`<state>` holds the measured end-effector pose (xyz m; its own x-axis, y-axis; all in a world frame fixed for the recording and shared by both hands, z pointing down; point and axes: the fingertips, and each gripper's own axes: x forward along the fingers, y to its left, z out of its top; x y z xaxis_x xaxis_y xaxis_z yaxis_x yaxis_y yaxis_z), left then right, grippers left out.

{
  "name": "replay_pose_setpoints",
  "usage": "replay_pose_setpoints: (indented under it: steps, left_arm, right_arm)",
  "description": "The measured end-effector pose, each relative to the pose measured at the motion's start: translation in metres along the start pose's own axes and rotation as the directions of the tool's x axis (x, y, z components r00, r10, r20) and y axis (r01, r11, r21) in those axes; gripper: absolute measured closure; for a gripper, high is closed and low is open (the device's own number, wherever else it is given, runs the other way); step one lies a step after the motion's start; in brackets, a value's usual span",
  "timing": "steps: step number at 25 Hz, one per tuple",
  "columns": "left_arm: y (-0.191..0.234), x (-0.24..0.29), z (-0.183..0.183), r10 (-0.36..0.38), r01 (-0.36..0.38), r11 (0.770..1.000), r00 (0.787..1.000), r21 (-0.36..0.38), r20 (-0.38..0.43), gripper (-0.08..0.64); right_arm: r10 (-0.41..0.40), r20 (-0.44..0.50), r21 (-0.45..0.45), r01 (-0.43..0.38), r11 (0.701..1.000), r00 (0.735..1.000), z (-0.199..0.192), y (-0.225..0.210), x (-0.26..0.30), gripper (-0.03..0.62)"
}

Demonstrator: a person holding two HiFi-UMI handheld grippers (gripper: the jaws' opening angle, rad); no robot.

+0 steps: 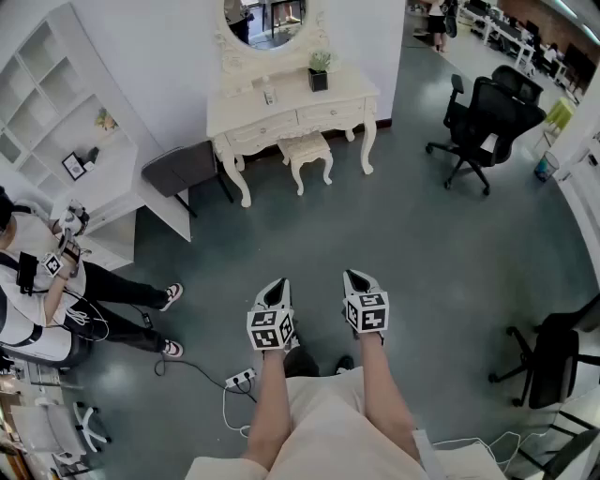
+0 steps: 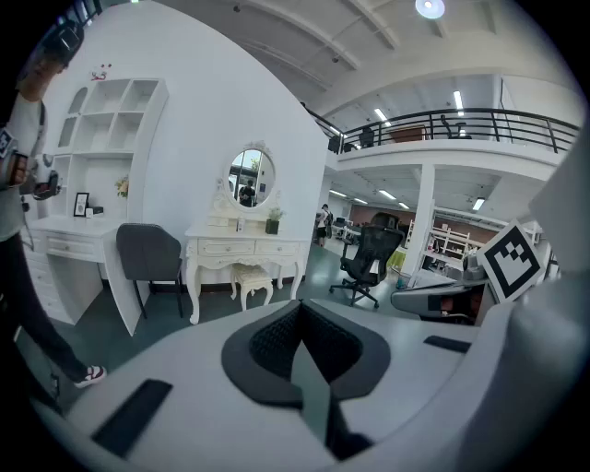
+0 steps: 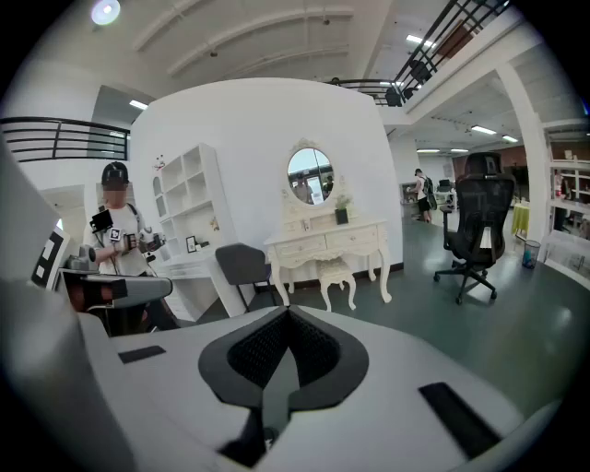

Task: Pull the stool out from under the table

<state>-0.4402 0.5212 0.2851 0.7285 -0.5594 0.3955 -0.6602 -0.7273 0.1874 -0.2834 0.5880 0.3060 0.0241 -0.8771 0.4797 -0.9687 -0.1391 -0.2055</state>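
Large open-plan office hall with a staged bedroom corner. Well ahead of the left gripper [image 1: 277, 284] and right gripper [image 1: 352, 276] stands a white dressing table [image 1: 291, 105] with an oval mirror [image 1: 270, 21]. White shelves [image 1: 42, 89] are ahead to the left, a black office chair [image 1: 487, 117] is ahead to the right, and a railed mezzanine [image 2: 442, 146] runs overhead.

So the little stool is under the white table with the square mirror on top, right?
Not quite: the mirror is oval, not square, as the right gripper view shows. The little stool does stand under the white table.
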Motion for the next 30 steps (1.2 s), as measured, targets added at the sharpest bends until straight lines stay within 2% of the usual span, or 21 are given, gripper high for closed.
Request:
replay_pose_setpoints:
  steps: [4,8,15,19,23,30]
  left_arm:
    - [0.016,0.023,0.007,0.006,-0.006,1.000,1.000,0.005,0.005,0.546]
    - [0.040,0.055,0.016,-0.031,0.032,0.999,0.999,0.036,-0.018,0.546]
    - [0.121,0.124,0.073,-0.055,0.055,0.997,0.998,0.044,-0.014,0.546]
    - [0.156,0.164,0.101,-0.095,0.096,0.994,0.995,0.060,-0.022,0.546]
    - [0.191,0.199,0.123,-0.143,0.146,0.984,0.989,0.098,-0.037,0.546]
    - [0.242,0.240,0.142,-0.189,0.194,0.976,0.980,0.096,-0.061,0.546]
  right_arm:
    - [-0.005,0.008,-0.003,0.005,1.000,1.000,0.011,-0.007,0.024,0.549]
    - [-0.044,0.016,0.035,0.043,0.998,0.999,0.026,-0.014,0.061,0.549]
    - [-0.060,0.005,0.030,0.060,0.998,0.998,0.072,-0.001,0.146,0.549]
    - [-0.083,0.006,0.042,0.083,0.996,0.997,0.097,0.000,0.193,0.549]
    - [-0.112,-0.002,0.077,0.111,0.991,0.994,0.109,0.007,0.237,0.549]
    - [-0.133,-0.020,0.100,0.134,0.986,0.991,0.128,0.021,0.290,0.549]
